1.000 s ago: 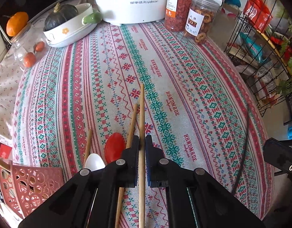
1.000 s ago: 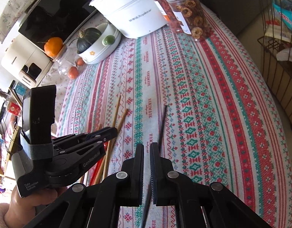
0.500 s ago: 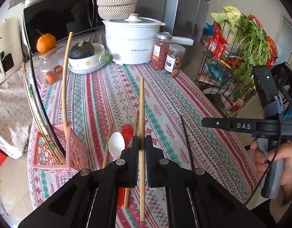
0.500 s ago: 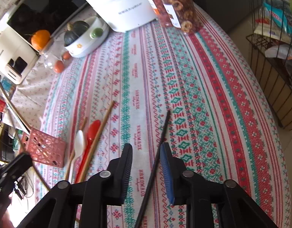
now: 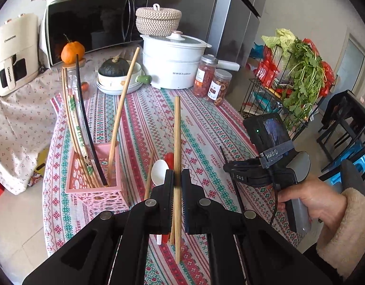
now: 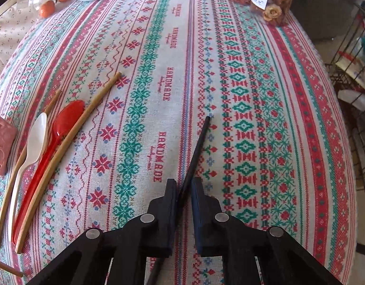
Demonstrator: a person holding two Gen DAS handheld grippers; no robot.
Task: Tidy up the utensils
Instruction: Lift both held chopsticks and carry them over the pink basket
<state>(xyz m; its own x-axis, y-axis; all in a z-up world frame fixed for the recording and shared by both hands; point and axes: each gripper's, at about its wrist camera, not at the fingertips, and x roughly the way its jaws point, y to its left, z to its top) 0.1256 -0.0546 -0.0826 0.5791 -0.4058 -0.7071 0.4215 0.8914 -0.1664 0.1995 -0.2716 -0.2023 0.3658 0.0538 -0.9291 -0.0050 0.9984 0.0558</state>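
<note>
My left gripper is shut on a wooden chopstick, held clear above the striped tablecloth. To its left stands a pink holder with several chopsticks leaning in it. In the right wrist view my right gripper points down at the table, its jaws closing around a black chopstick that lies on the cloth. A sliver of cloth still shows between that stick and the right finger. A white spoon, a red spoon and a wooden chopstick lie at the left.
A white pot, two jars and a bowl with a squash line the far edge of the table. A wire rack with greens stands off the right side. A person's hand holds the right gripper.
My left gripper rose and tilted up with the wooden chopstick, bringing the pink holder into view. My right gripper opened, sank onto the black chopstick and narrowed around it.
</note>
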